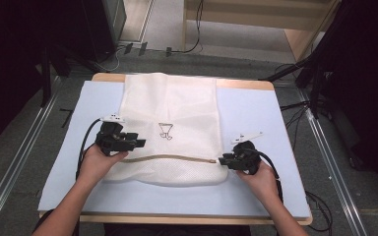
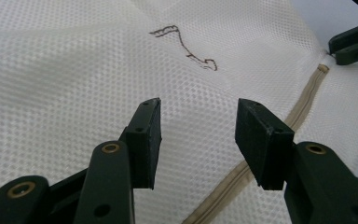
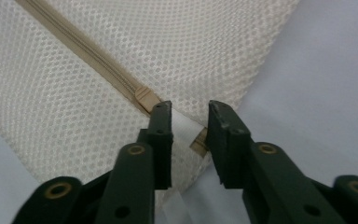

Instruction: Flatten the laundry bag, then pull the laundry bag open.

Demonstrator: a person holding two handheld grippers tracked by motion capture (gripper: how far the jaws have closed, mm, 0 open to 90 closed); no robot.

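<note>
A white mesh bag [image 1: 170, 113] lies flat on the pale blue table top [image 1: 256, 113], with a small brown logo [image 1: 166, 131] and a beige zipper [image 1: 177, 158] running across its near part. My left gripper [image 1: 140, 142] hovers over the bag's left side. In the left gripper view its jaws [image 2: 198, 109] stand wide apart over the mesh [image 2: 74, 70] with nothing between them. My right gripper [image 1: 221, 161] is at the zipper's right end. Its jaws [image 3: 190, 109] are slightly apart around a white tab [image 3: 186, 128], just past the zipper pull [image 3: 145, 97], and the pads do not press on it.
The table's wooden edge [image 1: 177, 219] runs along the near side. Metal rails [image 1: 10, 182] and cables [image 1: 295, 105] lie on the floor on both sides. A wooden shelf unit [image 1: 300, 39] stands beyond the table. Bare table top flanks the bag left and right.
</note>
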